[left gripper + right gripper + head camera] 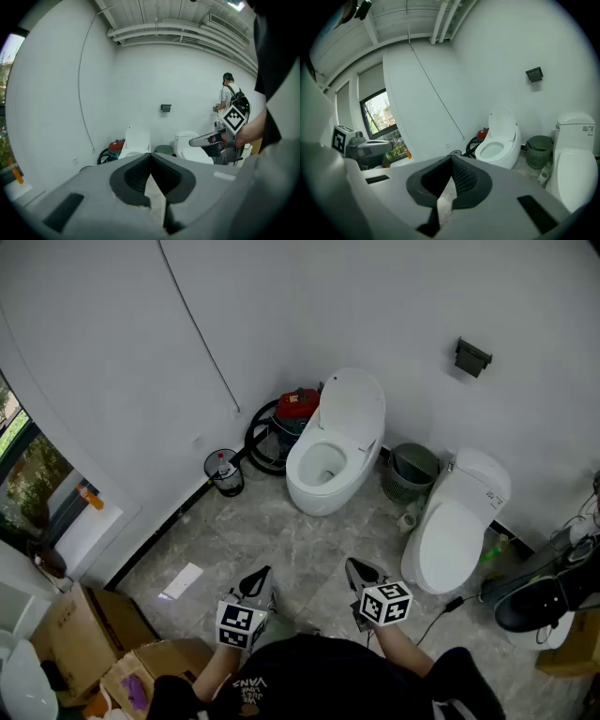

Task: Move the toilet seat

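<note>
2 toilets stand against the far wall, well apart from both tools. The left one is open: its lid (353, 407) leans upright against the wall and the toilet seat (302, 457) lies flat on the bowl rim. The right toilet (457, 538) is fully closed, with a green basket (411, 472) on the floor between the 2. Which seat the task means cannot be told; the open one faces the person more directly.

The left hand-held gripper (259, 577) and the right hand-held gripper (360, 570) hover low over the floor, close to the person's body. Each is clenched with its pads together, and nothing sits between the jaws of either.

The seat is probably hard moulded plastic: stiff, fairly light, smooth and likely slippery under rubber pads. It would pivot on hinges at the back, so it should swing in an arc, not lift free. The best hold seems to be the front edge, farthest from the hinges, pinched top and underside. The jaws would have to open first. Letting it drop risks a hard knock on the porcelain.
</note>
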Demonstrator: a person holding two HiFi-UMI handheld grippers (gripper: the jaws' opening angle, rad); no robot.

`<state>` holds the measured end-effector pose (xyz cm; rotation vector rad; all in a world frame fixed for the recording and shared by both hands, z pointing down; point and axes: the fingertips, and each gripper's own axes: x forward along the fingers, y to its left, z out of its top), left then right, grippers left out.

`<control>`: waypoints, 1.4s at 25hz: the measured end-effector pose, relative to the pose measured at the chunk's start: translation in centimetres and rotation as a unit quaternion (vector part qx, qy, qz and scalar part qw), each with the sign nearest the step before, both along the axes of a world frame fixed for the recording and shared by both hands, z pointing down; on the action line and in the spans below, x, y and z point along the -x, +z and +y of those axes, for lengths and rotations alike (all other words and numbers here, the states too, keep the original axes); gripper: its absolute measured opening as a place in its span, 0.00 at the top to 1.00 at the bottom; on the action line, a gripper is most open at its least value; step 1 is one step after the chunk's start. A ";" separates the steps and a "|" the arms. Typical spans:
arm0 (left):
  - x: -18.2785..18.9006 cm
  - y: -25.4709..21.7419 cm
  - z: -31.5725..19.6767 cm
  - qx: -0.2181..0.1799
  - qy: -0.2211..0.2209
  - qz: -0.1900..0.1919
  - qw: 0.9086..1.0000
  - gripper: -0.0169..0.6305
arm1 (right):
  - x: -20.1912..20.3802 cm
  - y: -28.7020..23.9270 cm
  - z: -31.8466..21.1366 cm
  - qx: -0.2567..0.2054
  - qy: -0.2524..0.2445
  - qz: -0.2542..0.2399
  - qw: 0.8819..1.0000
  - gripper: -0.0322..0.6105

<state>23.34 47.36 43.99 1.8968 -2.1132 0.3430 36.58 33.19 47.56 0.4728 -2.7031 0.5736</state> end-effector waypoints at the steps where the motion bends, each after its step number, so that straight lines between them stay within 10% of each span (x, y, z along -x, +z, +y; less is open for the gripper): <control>1: 0.4 0.2 -0.2 0.001 -0.002 0.002 1.000 0.96 | 0.4 0.0 -0.2 -0.001 -0.002 0.001 1.000 0.95; 12: 5.6 0.9 -2.8 -0.007 -0.009 0.029 1.000 0.96 | 5.0 -0.4 -3.1 0.015 0.022 -0.037 0.999 0.93; 14: 6.6 1.0 -3.6 -0.012 -0.003 0.037 0.999 0.94 | 6.2 -0.3 -3.9 0.020 0.027 -0.035 0.999 0.76; 22: 12.9 1.7 -5.9 -0.012 0.015 0.061 0.998 0.74 | 12.2 0.1 -6.1 0.027 0.050 -0.019 0.998 0.63; 35: 25.1 1.9 -8.0 0.003 0.047 0.067 0.997 0.69 | 22.2 0.6 -8.2 0.044 0.104 -0.023 0.993 0.61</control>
